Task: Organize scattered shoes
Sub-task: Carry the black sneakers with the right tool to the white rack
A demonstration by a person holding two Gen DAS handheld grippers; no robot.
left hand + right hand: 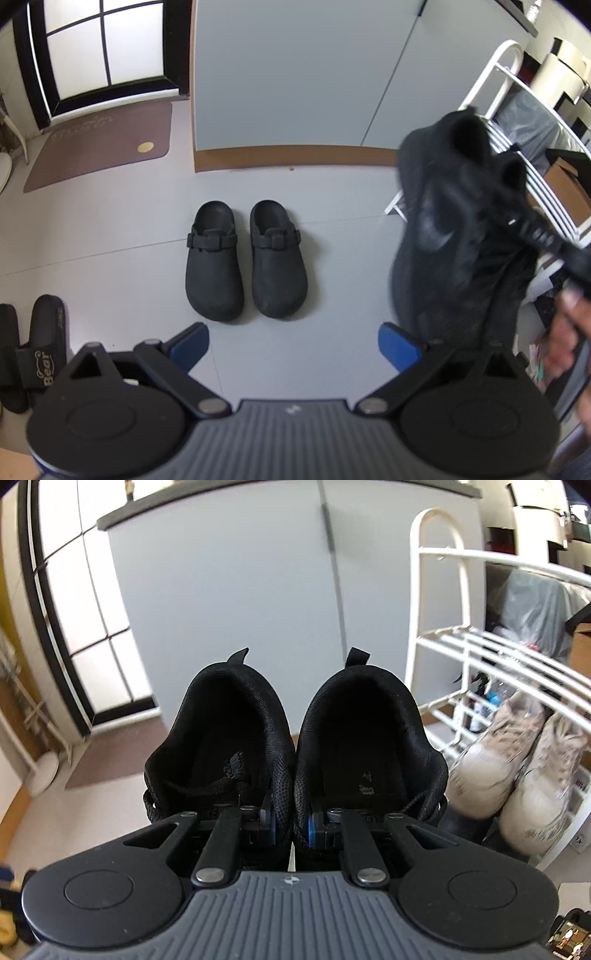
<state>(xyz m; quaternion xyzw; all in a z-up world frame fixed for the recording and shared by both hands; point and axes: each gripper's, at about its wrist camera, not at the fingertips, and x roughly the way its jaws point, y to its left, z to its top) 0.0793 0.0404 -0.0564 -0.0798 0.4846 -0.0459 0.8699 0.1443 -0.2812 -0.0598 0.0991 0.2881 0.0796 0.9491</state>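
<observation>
A white wire shoe rack (491, 653) is seen at the right of the room, beside a grey cupboard (288, 74). On its lower shelf a pair of beige sneakers (517, 768) is stored, toes toward the camera. A brown doormat (103, 144) is laid on the pale floor (110, 240) before a dark-framed glass door (96, 48).

A pair of black sneakers (295, 746) is held up in the air just left of the rack, heels away from the right wrist camera. The right gripper (290, 829) is closed down on the two inner collars, one blue-padded finger being tucked inside each shoe so that the pair is pinched together. In the left wrist view the same black sneakers (461, 229) are seen hanging blurred at the right, with a hand (569, 332) behind them; the exact contact cannot be made out there.

A pair of black clogs (245, 258) is set side by side on the floor, toes toward the camera. A pair of black slides (33, 347) is placed at the left edge, one strap marked "Bear".

The left gripper (293, 345) is held above the floor near the clogs, its blue fingers spread wide and nothing gripped.
</observation>
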